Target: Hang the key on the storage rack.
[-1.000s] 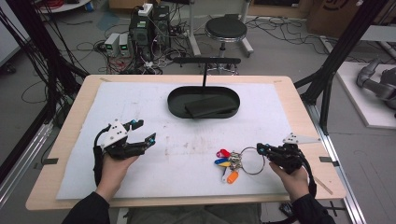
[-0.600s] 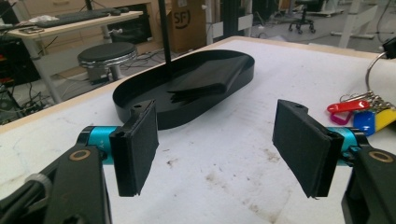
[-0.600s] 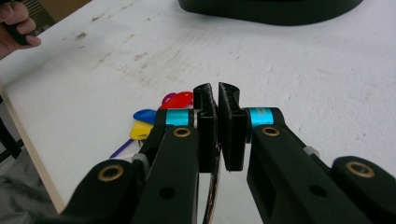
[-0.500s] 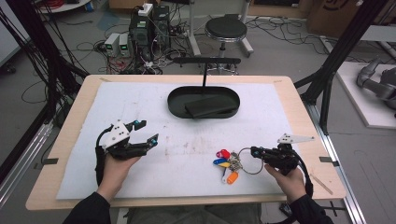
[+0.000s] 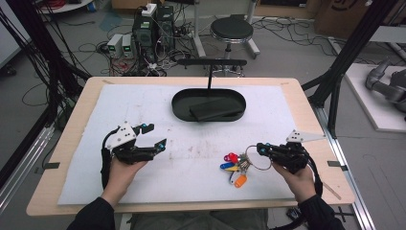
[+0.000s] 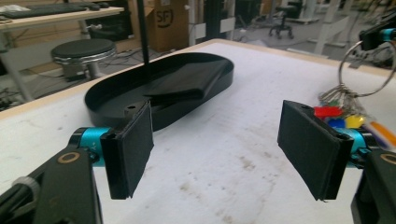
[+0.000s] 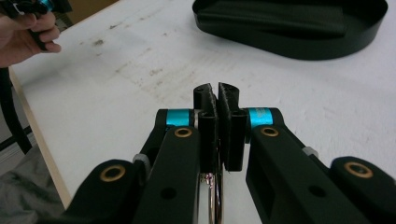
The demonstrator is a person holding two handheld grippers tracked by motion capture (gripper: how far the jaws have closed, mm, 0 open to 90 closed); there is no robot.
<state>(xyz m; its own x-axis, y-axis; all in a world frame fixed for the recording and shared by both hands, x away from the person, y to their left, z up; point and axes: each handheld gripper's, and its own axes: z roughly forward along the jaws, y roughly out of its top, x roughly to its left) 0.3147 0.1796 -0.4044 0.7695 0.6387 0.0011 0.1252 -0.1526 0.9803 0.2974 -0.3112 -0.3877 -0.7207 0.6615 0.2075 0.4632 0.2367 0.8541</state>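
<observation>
A bunch of keys with red, blue, yellow and orange tags point(image 5: 233, 167) lies on the white mat, and its big metal ring point(image 5: 256, 160) is tilted up off it. My right gripper point(image 5: 260, 147) is shut on that ring, whose wire point(image 7: 212, 191) runs between the closed pads point(image 7: 215, 93). My left gripper point(image 5: 157, 134) hovers over the left of the mat. Its jaws have just been opening and nothing is between its pads point(image 6: 219, 140). From the left gripper view the ring point(image 6: 364, 70) and the tags point(image 6: 336, 112) sit at the far right.
A black oval tray point(image 5: 178, 104) stands at the back middle of the mat with a flat black pouch point(image 5: 215, 111) inside; a thin post rises behind it. The wooden table edge point(image 5: 316, 124) runs near my right hand. A stool and cables are on the floor beyond.
My right gripper has risen a little with the ring, which tilts up while the tags stay on the mat. The left jaws stand slightly wider; that hand has stayed put.
</observation>
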